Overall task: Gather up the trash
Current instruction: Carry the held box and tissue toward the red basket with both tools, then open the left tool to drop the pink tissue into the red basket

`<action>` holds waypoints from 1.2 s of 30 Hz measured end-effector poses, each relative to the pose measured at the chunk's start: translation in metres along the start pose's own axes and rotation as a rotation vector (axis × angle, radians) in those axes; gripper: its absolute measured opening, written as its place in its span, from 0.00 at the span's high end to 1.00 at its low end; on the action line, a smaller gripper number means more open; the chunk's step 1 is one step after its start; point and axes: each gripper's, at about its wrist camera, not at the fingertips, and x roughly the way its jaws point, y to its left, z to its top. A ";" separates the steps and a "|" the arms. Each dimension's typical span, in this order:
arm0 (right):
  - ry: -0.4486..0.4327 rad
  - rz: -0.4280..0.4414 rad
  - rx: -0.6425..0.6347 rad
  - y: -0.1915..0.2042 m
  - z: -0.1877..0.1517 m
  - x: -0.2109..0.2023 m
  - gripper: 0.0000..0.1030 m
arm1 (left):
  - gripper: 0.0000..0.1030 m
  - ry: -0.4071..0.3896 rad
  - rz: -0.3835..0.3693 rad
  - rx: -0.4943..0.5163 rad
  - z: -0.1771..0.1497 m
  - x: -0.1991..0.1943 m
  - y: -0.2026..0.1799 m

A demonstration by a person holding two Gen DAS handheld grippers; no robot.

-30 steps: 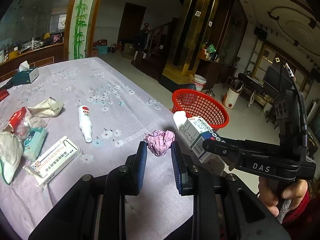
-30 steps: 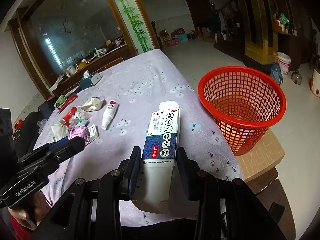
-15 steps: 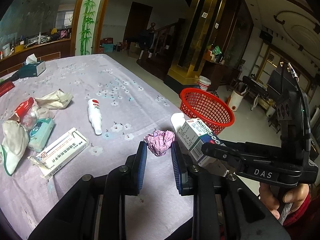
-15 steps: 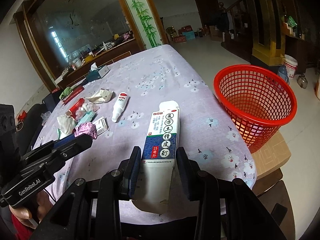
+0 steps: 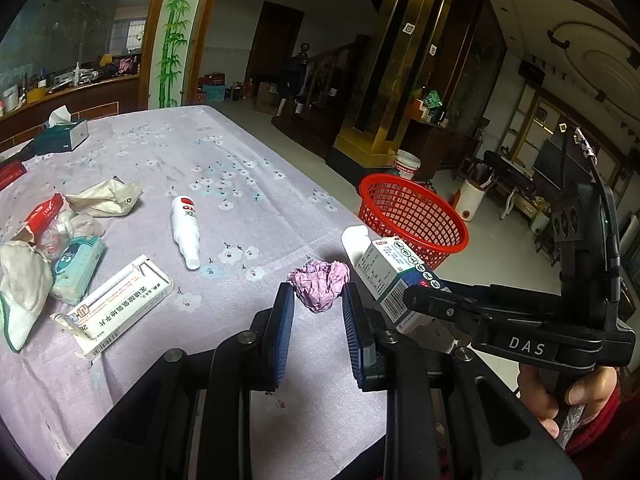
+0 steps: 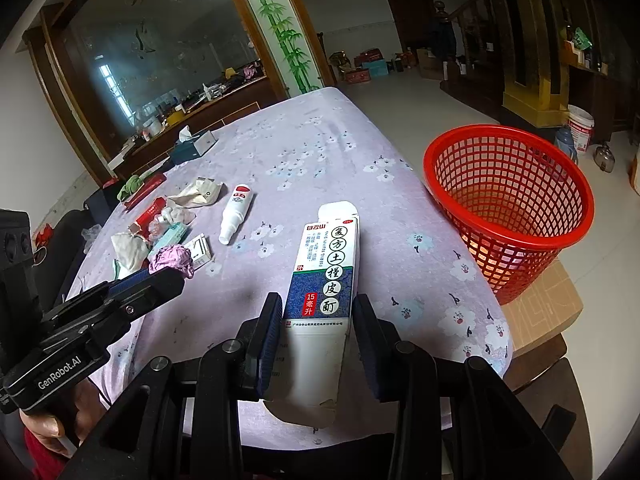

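Now left gripper [image 5: 318, 300] clamps pink wad [image 5: 319, 283], right gripper [image 6: 316, 316] carton [image 6: 326, 276]; red basket [image 6: 508, 204] unobstructed.

Left wrist view: looks forward along its fingers, low and close over the table [image 5: 248, 168]. Right wrist view: same forward facing, slightly higher. Both share the red basket [image 5: 416, 216] [image 6: 508, 204], white bottle [image 5: 185, 232] [image 6: 236, 212] and each other's gripper.

Gripper-held pink wad [image 5: 319, 285], box [image 6: 325, 276] (flaps open)
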 end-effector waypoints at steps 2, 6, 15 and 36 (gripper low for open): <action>0.000 0.000 -0.002 0.000 0.000 0.000 0.62 | 0.77 0.000 0.002 -0.001 0.000 0.000 0.000; 0.004 -0.003 -0.001 0.000 0.000 0.002 0.62 | 0.77 0.001 0.000 0.001 0.000 0.000 -0.001; 0.003 -0.003 0.002 -0.001 0.001 0.002 0.62 | 0.77 0.015 -0.006 -0.001 0.000 0.008 -0.003; -0.011 -0.004 0.038 -0.017 0.006 -0.003 0.62 | 0.77 0.045 -0.022 0.026 0.005 0.024 -0.012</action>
